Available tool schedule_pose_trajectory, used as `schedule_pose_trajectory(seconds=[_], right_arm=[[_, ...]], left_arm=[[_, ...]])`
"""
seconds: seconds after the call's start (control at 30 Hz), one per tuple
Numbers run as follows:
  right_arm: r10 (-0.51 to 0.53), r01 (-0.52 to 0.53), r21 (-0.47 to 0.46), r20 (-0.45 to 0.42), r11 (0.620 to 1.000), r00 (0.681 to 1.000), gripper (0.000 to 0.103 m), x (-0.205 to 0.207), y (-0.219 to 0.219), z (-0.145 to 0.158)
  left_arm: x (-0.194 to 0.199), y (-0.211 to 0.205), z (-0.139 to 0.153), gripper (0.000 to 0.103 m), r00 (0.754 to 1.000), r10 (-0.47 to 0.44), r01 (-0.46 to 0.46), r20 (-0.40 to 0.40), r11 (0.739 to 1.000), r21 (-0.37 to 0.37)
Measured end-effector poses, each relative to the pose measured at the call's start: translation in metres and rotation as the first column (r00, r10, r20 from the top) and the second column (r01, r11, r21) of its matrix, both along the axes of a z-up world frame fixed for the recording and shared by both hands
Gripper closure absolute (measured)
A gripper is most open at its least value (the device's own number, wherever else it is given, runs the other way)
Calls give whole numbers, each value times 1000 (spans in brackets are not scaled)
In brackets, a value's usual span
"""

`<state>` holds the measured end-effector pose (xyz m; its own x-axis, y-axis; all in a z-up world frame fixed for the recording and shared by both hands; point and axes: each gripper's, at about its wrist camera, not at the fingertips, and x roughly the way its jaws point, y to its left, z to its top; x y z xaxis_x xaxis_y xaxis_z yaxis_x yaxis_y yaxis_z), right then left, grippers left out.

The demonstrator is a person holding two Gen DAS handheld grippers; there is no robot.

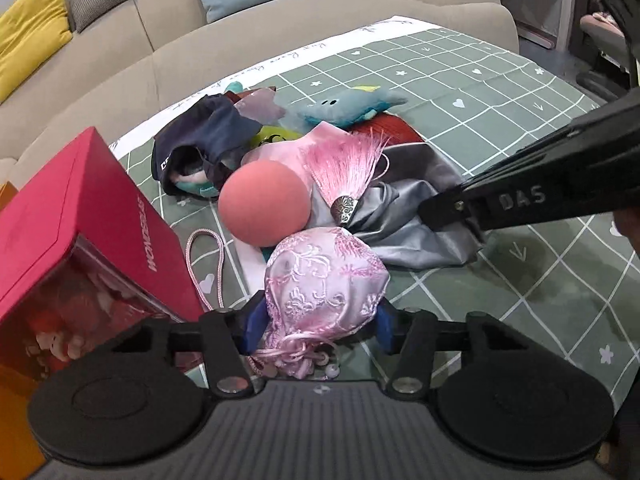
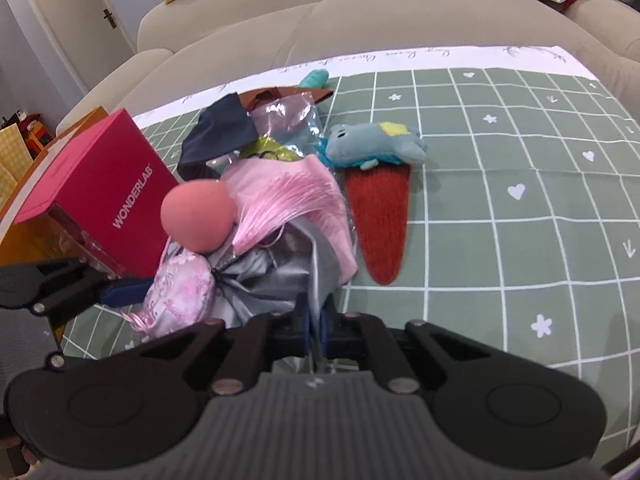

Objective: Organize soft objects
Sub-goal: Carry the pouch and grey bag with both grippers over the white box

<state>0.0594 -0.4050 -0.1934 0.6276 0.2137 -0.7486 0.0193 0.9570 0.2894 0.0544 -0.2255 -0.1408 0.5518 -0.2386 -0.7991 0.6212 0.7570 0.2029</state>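
White capitals reading "WONDERLAB" run along the side of the pink-red cardboard box [image 2: 105,184] at the counter's left edge. Raised letters "DAS" mark the black right gripper [image 1: 448,208]. The cursive line on the green grid cloth's white border [image 2: 400,58] is unreadable.

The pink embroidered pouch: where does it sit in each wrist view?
Left wrist: pink embroidered pouch at lower centre, clamped between the left gripper fingers.
Right wrist: lower left, pinched by the left gripper entering from the left.
Shared landmark: the pink ball, just beyond the pouch.

Green grid tablecloth [image 2: 500,240] under a red box [image 2: 108,184], blue plush [image 2: 376,144], red knit piece [image 2: 380,216].
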Motion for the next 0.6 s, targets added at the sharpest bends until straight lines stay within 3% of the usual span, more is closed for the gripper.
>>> schedule_pose_trajectory(seconds=[0.13, 0.37, 0.5, 0.6], right_arm=[[-26, 26, 18, 27, 1000, 999, 103, -10, -5, 10], [-58, 55, 48, 59, 997, 997, 103, -35, -9, 42], [-33, 33, -50, -9, 998, 999, 103, -45, 14, 49], [-55, 55, -19, -1, 998, 998, 103, -55, 14, 54]], left_arm=[[-2, 5, 4, 52, 1000, -8, 8, -3, 1000, -14], [-12, 30, 21, 54, 996, 6, -16, -87, 993, -117], [-22, 48, 28, 54, 994, -21, 1, -107, 983, -182], [-22, 59, 33, 54, 989, -25, -10, -146, 973, -230]])
